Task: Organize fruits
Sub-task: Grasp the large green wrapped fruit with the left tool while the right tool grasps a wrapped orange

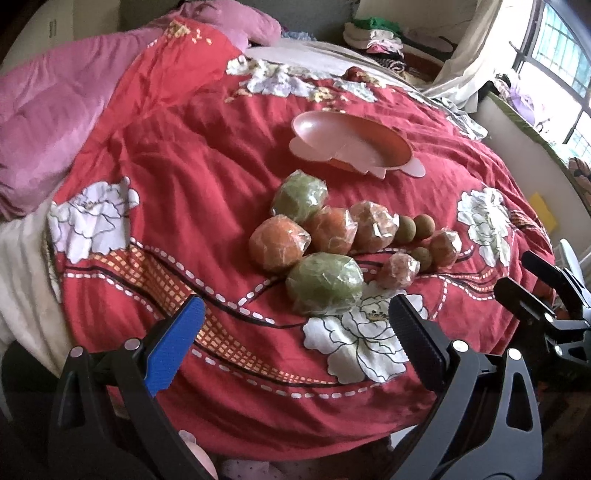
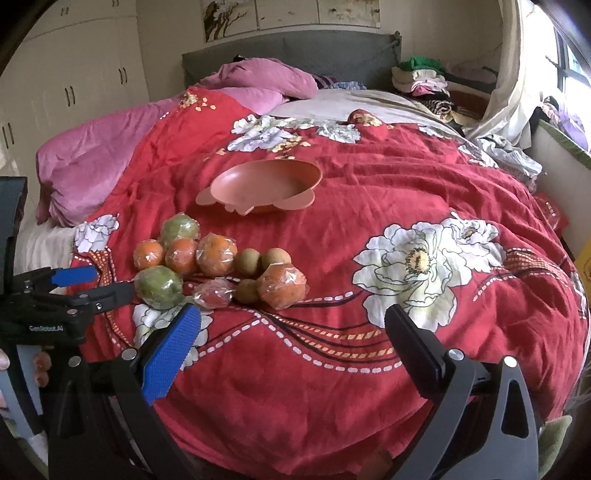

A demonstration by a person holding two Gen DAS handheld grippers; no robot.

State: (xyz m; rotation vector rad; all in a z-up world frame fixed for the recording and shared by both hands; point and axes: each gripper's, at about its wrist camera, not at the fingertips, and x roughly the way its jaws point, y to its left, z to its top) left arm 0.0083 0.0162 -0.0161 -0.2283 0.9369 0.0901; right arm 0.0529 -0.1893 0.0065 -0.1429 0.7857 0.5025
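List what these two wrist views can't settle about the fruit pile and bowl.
- Fruit type under the plastic wrap: wrapped green fruit is glare-blurred in both views.
- Bowl near inner wall: hidden by its rim, both views.
- Small brown fruits: too small to identify.
- Left hand-held gripper handle: cut off at the bottom edge.

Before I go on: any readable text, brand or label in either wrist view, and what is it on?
"GenRobot.AI": white print on the black body of the left gripper, seen in the right wrist view.
Wrapped fruits: no readable label on the plastic.
Wall picture above the headboard: no legible writing.
Nothing else reads.
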